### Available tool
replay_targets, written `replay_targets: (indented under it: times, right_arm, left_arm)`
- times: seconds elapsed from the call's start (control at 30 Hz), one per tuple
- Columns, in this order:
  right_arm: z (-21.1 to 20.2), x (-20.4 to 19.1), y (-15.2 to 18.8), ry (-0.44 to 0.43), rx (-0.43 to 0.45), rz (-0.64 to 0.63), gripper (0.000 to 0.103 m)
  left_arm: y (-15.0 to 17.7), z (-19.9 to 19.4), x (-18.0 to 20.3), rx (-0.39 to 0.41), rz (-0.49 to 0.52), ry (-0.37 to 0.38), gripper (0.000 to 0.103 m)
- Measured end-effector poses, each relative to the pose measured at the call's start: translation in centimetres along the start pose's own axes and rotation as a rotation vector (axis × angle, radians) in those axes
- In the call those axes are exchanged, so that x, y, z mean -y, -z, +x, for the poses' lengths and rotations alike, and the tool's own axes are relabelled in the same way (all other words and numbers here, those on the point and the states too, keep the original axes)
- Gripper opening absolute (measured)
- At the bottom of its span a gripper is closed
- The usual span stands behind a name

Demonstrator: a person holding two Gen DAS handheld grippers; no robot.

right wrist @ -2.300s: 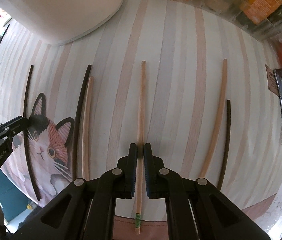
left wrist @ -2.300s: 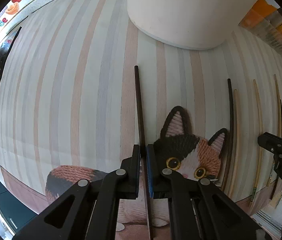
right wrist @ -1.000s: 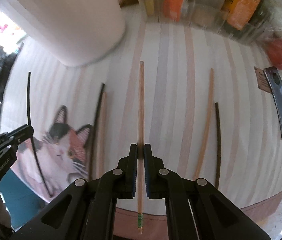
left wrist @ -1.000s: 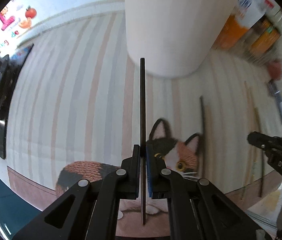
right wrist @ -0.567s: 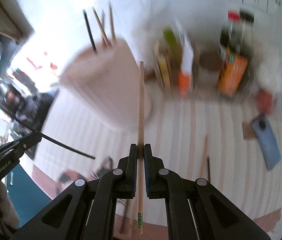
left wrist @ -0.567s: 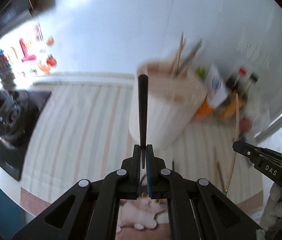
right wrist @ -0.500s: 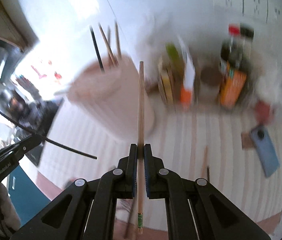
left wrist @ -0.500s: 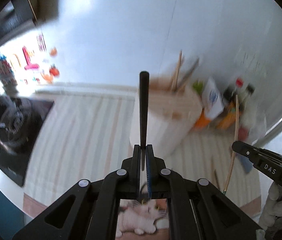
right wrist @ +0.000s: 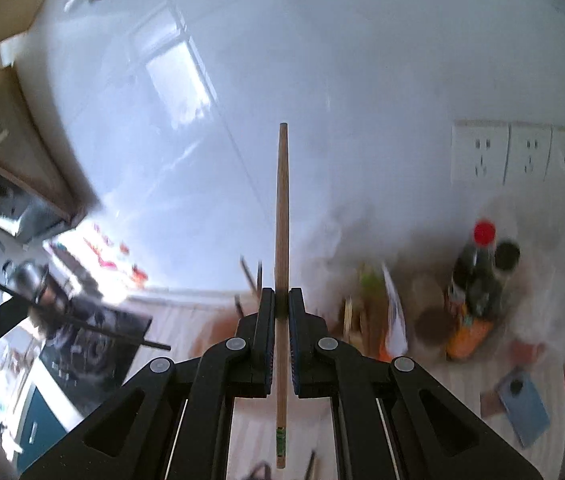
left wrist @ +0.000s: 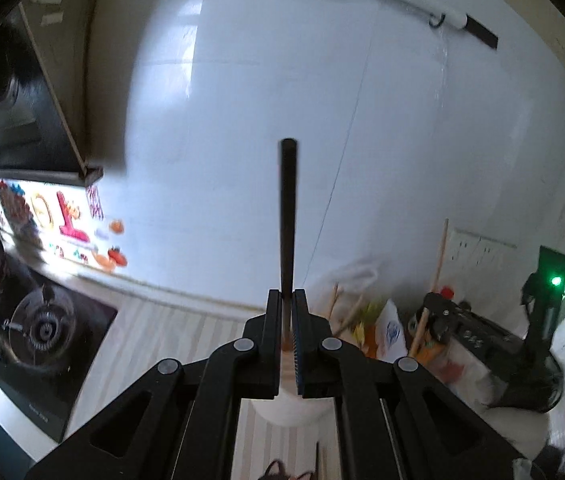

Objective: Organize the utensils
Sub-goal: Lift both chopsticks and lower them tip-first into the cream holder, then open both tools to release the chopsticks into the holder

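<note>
Left wrist view: the left gripper point(left wrist: 287, 300) is clamped tight on a black chopstick point(left wrist: 287, 216), which sticks out from the jaws toward 12 o'clock against the white tiled wall point(left wrist: 242, 100). Just behind the jaws, at 6 o'clock of the stick's tip, stands the white holder point(left wrist: 290, 410), with a few chopsticks rising from it at about 1 o'clock of the jaws. A gas stove point(left wrist: 38, 332) lies at 9 o'clock. At 3 o'clock the right gripper point(left wrist: 430, 312) carries a wooden chopstick point(left wrist: 438, 256), nearly upright.

Right wrist view: the right gripper point(right wrist: 281, 300) is closed tight on the wooden chopstick point(right wrist: 282, 208); the stick runs through the jaws from 12 to 6 o'clock, its green-banded end below them. The holder point(right wrist: 218, 332) is blurred, just left of the jaws. Bottles point(right wrist: 478, 276) stand at 3 o'clock, wall sockets point(right wrist: 502, 152) at 2 o'clock. At 9 o'clock the left gripper point(right wrist: 22, 304) shows with the black chopstick point(right wrist: 82, 322) slanting across.
</note>
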State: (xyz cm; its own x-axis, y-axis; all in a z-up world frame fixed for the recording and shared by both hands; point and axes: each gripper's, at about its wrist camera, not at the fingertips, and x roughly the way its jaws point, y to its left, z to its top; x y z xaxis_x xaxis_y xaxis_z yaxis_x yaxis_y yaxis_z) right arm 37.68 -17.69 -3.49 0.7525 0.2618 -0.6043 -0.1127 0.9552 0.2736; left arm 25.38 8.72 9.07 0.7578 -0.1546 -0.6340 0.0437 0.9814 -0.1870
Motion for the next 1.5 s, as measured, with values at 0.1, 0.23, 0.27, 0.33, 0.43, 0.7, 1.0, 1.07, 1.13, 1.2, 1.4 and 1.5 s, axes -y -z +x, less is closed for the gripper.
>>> replay_targets:
  times: [0.1, 0.23, 0.27, 0.33, 0.43, 0.7, 1.0, 1.07, 1.13, 1.2, 1.4, 1.5]
  right_arm:
    - [1.0, -0.1, -1.6, 0.013, 0.071, 0.020, 0.006]
    - [3.2, 0.3, -2.8, 0.050, 0.135, 0.071, 0.006]
    - [3.7, 0.3, -2.9, 0.056, 0.143, 0.081, 0.006]
    - [4.9, 0.6, -3.0, 0.067, 0.155, 0.102, 0.006]
    - [6.5, 0.7, -3.1, 0.063, 0.162, 0.120, 0.006]
    - [9.9, 1.2, -2.7, 0.040, 0.148, 0.148, 0.006]
    - [12.1, 0.7, -1.8, 0.022, 0.134, 0.120, 0.006]
    - [12.6, 0.6, -1.4, 0.019, 0.125, 0.114, 0.007]
    - [12.8, 0.8, -1.3, 0.019, 0.117, 0.112, 0.007]
    - [12.8, 1.1, -1.2, 0.018, 0.108, 0.110, 0.007]
    - [13.2, 1.5, -1.1, -0.030, 0.030, 0.095, 0.007]
    - [12.3, 1.6, -1.2, -0.052, 0.003, 0.091, 0.008]
  left_arm:
    - [-0.8, 1.7, 0.9, -0.008, 0.010, -0.002, 0.002]
    - [-0.9, 5.1, 1.8, -0.051, 0.013, -0.015, 0.002]
    - [-0.7, 6.0, 2.0, -0.066, 0.013, -0.016, 0.002]
    - [-0.4, 7.5, 2.2, -0.096, 0.018, -0.017, 0.002]
    - [-0.1, 9.5, 2.2, -0.131, 0.021, -0.016, 0.002]
    - [0.5, 12.5, 1.1, -0.203, 0.013, -0.037, 0.002]
    - [1.6, 14.1, 0.6, -0.259, 0.010, -0.057, 0.002]
    - [1.8, 14.5, 0.4, -0.271, 0.003, -0.056, 0.002]
    - [1.9, 14.6, 0.5, -0.281, -0.001, -0.055, 0.002]
    - [2.0, 14.8, 0.6, -0.294, -0.005, -0.049, 0.003]
    - [1.6, 14.5, 0.7, -0.345, -0.033, -0.009, 0.008]
    - [0.8, 12.7, 1.1, -0.297, -0.003, -0.041, 0.022]
